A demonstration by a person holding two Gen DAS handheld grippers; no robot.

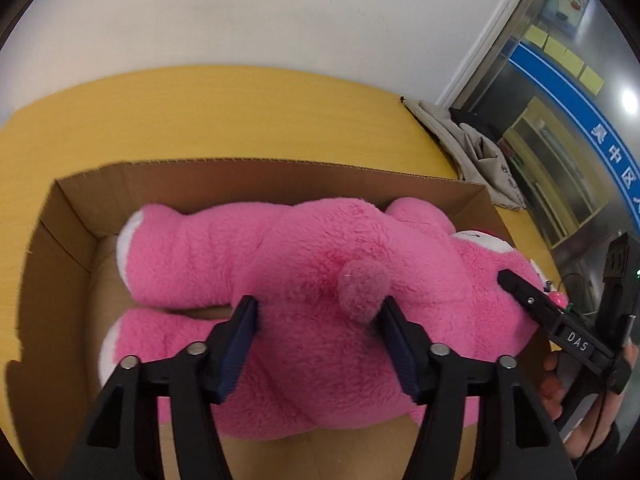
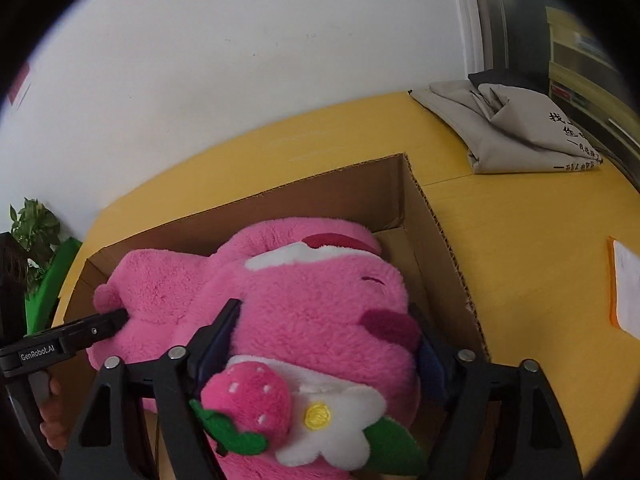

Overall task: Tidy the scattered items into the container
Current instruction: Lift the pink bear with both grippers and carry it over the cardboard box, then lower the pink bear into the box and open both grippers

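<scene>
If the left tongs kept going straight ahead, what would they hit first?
The pink plush: its rump already sits between the left tongs, just beside the tail. Beyond lies the box wall.

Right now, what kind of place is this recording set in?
Probably an office or lab room, not a home: a yellow table against a plain white wall, a glass partition with a blue band, Chinese lettering and sticky notes, and a folded grey bag on the table.

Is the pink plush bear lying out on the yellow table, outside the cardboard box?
No, the pink plush bear lies inside the cardboard box, whose brown walls stand around it on the yellow table.
</scene>
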